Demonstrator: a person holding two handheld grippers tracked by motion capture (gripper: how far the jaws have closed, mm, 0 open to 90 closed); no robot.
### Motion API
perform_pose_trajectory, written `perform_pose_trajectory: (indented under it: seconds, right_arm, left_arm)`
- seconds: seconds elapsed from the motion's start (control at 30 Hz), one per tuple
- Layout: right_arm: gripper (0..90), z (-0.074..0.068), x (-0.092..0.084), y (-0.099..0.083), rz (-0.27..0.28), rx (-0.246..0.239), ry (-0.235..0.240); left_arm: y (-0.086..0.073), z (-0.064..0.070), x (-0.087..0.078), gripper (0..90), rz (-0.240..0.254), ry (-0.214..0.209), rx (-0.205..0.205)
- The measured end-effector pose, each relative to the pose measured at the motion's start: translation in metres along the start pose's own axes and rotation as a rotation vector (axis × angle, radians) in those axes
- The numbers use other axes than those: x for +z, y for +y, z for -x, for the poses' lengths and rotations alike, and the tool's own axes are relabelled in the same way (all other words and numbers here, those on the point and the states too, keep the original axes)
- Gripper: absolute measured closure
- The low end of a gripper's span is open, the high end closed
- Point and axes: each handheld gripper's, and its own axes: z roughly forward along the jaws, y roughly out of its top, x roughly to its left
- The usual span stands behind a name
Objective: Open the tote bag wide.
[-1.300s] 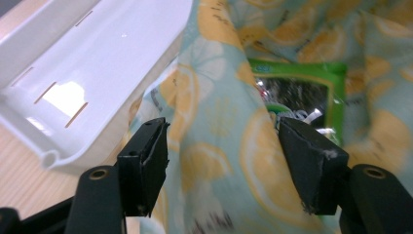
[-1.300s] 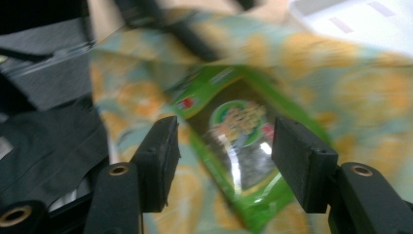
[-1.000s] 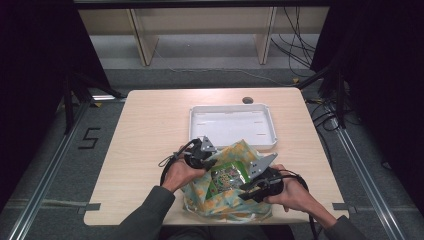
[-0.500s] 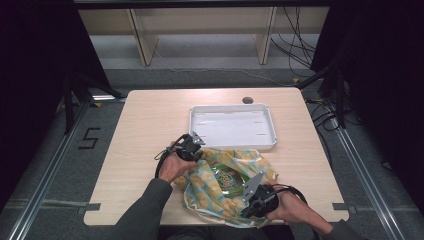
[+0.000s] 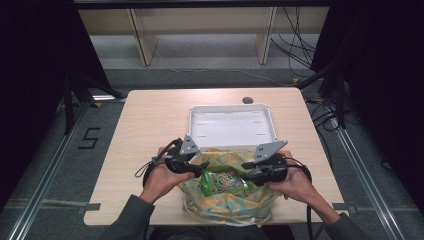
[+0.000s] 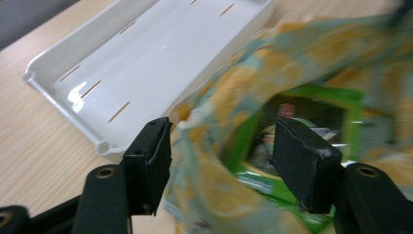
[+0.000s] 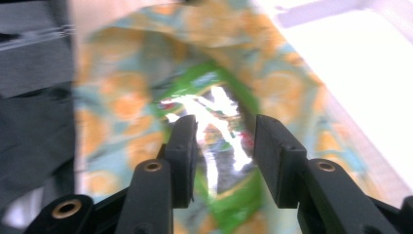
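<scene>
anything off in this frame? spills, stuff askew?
No spills or damage. The patterned bag hangs over the table's near edge, a green packet in its open mouth. The white tray sits square and empty.

One white tray (image 5: 231, 126), one patterned bag (image 5: 227, 202), one green packet (image 5: 223, 182), two grippers, one table (image 5: 150, 120)

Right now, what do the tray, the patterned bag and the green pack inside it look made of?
Tray: white moulded plastic, probably; glossy glare, rolled rim, slots in the floor.
Patterned bag: thin soft film or fabric, can't tell which; it crumples and folds loosely.
Green pack: printed foil or plastic wrapper, likely; sharp reflections in the right gripper view.
</scene>
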Motion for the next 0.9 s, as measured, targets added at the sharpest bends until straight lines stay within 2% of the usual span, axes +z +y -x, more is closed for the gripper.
perform_pose_trajectory:
  seconds: [0.03,0.07,0.1,0.17,0.23,0.27,0.3,0.33,0.4,0.43,0.47,0.5,0.53,0.57,0.6,0.63,0.67,0.7,0.73,0.77,0.8,0.83,0.9]
  right_arm:
    - [61.4,0.003,0.002,0.001,-0.012,-0.003,-0.008]
    - [60.7,0.006,0.005,0.001,-0.017,-0.005,-0.025]
    - [60.0,0.009,0.008,0.001,-0.031,0.014,-0.049]
    - [59.6,0.013,0.018,0.000,-0.057,0.022,-0.049]
    - [58.1,0.016,0.029,-0.001,-0.090,0.006,-0.050]
    - [57.0,0.019,0.034,-0.001,-0.098,-0.026,-0.054]
    - [55.1,0.020,0.038,-0.001,-0.120,-0.016,-0.064]
    - [54.7,0.019,0.043,-0.001,-0.143,0.004,-0.071]
    - [54.8,0.023,0.053,-0.001,-0.176,-0.023,-0.089]
    - [55.2,0.024,0.057,-0.001,-0.188,-0.026,-0.093]
    - [57.2,0.027,0.062,-0.001,-0.207,-0.040,-0.096]
    - [59.4,0.029,0.066,-0.001,-0.219,-0.059,-0.107]
    - [63.1,0.030,0.069,-0.001,-0.235,-0.052,-0.119]
    - [68.4,0.032,0.071,-0.001,-0.247,-0.078,-0.122]
    - [76.0,0.035,0.074,-0.001,-0.258,-0.080,-0.140]
    - [81.0,0.036,0.076,-0.002,-0.262,-0.080,-0.146]
    - [85.3,0.039,0.077,-0.002,-0.277,-0.100,-0.153]
    - [87.9,0.041,0.079,-0.002,-0.294,-0.081,-0.150]
    - [89.4,0.045,0.081,-0.002,-0.296,-0.089,-0.176]
    - [90.0,0.047,0.081,-0.002,-0.302,-0.070,-0.174]
    - [90.0,0.051,0.083,-0.002,-0.294,-0.075,-0.187]
    - [90.0,0.054,0.083,-0.002,-0.295,-0.054,-0.196]
    - [90.0,0.061,0.084,-0.002,-0.296,-0.031,-0.209]
  left_arm:
    - [-0.002,0.008,-0.004,39.4,0.000,-0.039,-0.026]
    - [-0.004,0.014,-0.006,39.4,0.006,-0.068,-0.025]
    - [-0.007,0.021,-0.007,39.5,0.004,-0.091,-0.029]
    - [-0.014,0.032,-0.005,38.6,-0.017,-0.148,-0.017]
    - [-0.023,0.042,0.001,38.0,-0.055,-0.188,-0.009]
    - [-0.028,0.046,0.004,36.9,-0.071,-0.206,-0.003]
    - [-0.032,0.049,0.008,36.2,-0.088,-0.222,0.008]
    - [-0.035,0.052,0.011,35.9,-0.108,-0.228,0.020]
    - [-0.041,0.057,0.021,35.6,-0.134,-0.237,0.019]
    - [-0.043,0.056,0.024,35.5,-0.181,-0.250,0.071]
    - [-0.045,0.060,0.029,35.5,-0.172,-0.248,0.048]
    - [-0.046,0.062,0.033,36.0,-0.185,-0.248,0.044]
    - [-0.047,0.062,0.035,37.3,-0.194,-0.248,0.053]
    - [-0.048,0.063,0.037,39.6,-0.209,-0.253,0.074]
    - [-0.049,0.064,0.038,44.5,-0.207,-0.246,0.065]
    - [-0.050,0.065,0.039,51.9,-0.219,-0.262,0.110]
    - [-0.052,0.067,0.040,58.5,-0.226,-0.270,0.117]
    - [-0.053,0.070,0.041,67.2,-0.226,-0.268,0.143]
    - [-0.054,0.072,0.042,74.0,-0.232,-0.267,0.162]
    - [-0.055,0.074,0.042,80.1,-0.239,-0.271,0.174]
    - [-0.055,0.075,0.043,86.0,-0.242,-0.277,0.182]
    - [-0.056,0.077,0.043,89.4,-0.245,-0.281,0.189]
    - [-0.058,0.081,0.043,89.6,-0.256,-0.284,0.206]
